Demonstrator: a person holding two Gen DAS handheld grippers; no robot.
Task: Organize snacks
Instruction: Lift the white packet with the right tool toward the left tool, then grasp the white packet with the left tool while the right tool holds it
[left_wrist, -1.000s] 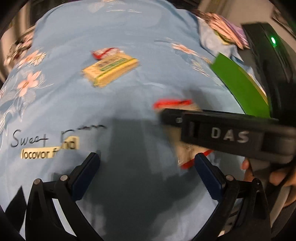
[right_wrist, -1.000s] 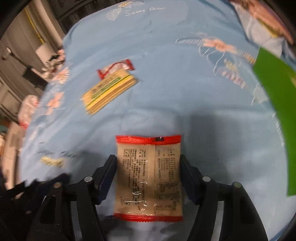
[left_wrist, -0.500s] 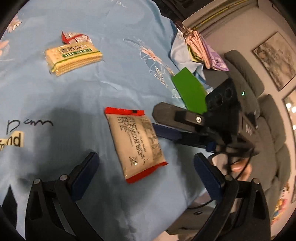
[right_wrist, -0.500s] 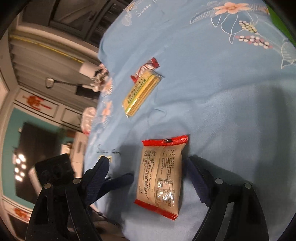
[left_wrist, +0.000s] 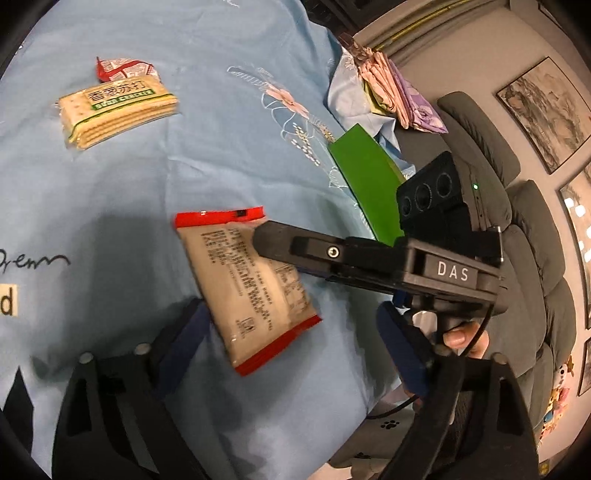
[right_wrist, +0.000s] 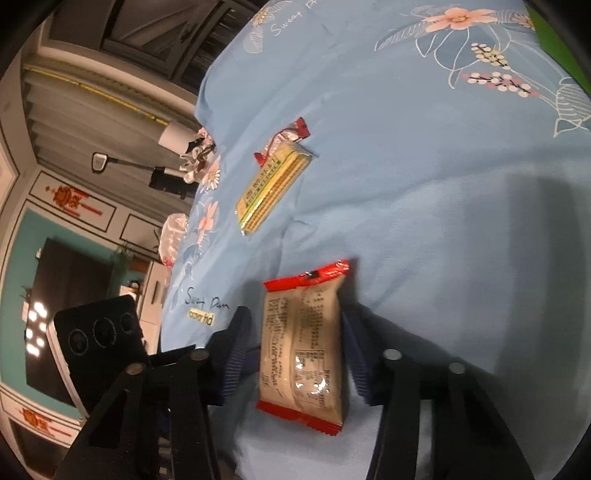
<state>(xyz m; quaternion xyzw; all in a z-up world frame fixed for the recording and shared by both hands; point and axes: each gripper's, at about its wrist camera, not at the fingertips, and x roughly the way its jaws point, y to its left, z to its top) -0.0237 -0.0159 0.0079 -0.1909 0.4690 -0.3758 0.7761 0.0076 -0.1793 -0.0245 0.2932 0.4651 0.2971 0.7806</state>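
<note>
A beige snack packet with red ends (left_wrist: 247, 284) lies on the light blue flowered cloth (left_wrist: 221, 122); it also shows in the right wrist view (right_wrist: 303, 343). My right gripper (right_wrist: 295, 350) is open, its blue pads on either side of the packet, apart from it. My left gripper (left_wrist: 291, 343) is open, low over the packet's near end. The right gripper's black body (left_wrist: 369, 258) crosses the left wrist view above the packet. A yellow cracker pack (left_wrist: 118, 110) and a small red-white wrapper (left_wrist: 122, 68) lie farther off; both show in the right wrist view (right_wrist: 273, 184) (right_wrist: 284, 138).
A green flat box (left_wrist: 365, 181) lies at the cloth's right edge, with folded fabrics (left_wrist: 391, 92) behind it. A grey armchair (left_wrist: 517, 221) stands to the right. The cloth's near edge drops off by the chair.
Both grippers have tilted and closed in on the packet. The right gripper's pads now stand closer to the packet's sides; the left gripper has come nearer its lower end.
</note>
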